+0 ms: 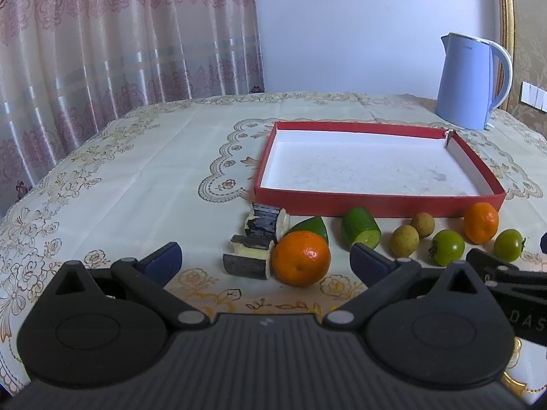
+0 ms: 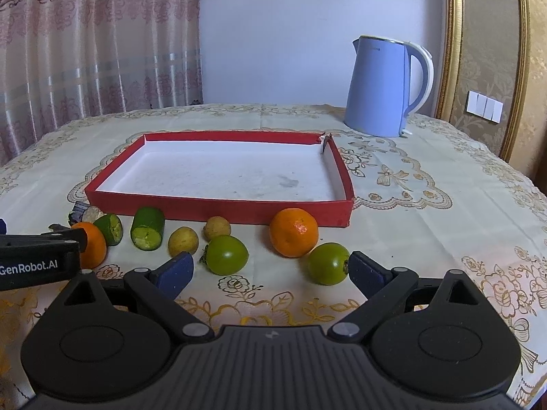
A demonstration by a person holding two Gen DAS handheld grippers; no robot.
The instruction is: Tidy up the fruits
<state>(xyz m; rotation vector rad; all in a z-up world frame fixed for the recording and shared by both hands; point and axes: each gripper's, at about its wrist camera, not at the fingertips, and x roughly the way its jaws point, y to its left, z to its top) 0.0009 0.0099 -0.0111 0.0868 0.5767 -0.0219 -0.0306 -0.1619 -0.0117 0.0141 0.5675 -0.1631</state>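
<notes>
The fruit lies in a loose row along the near wall of the shallow red tray, which sits in the middle of the bench with nothing in it. That looks like a staging line: everything within reach, ready to be lifted over the low wall.

The left gripper hovers low with its jaws spread wide and nothing between them, lined up on the near orange at the left end. The right gripper is likewise released, straddling the two green tomatoes, the right one just beside its right pad.

The round pieces have no real heading. The cucumber chunk is the one with a long axis: it runs near to far, cut face toward me. The smaller cucumber wedge shows its cut face too. The dark cut sticks at the far left lie crosswise, left to right.

A blue kettle stands well behind, far right.
</notes>
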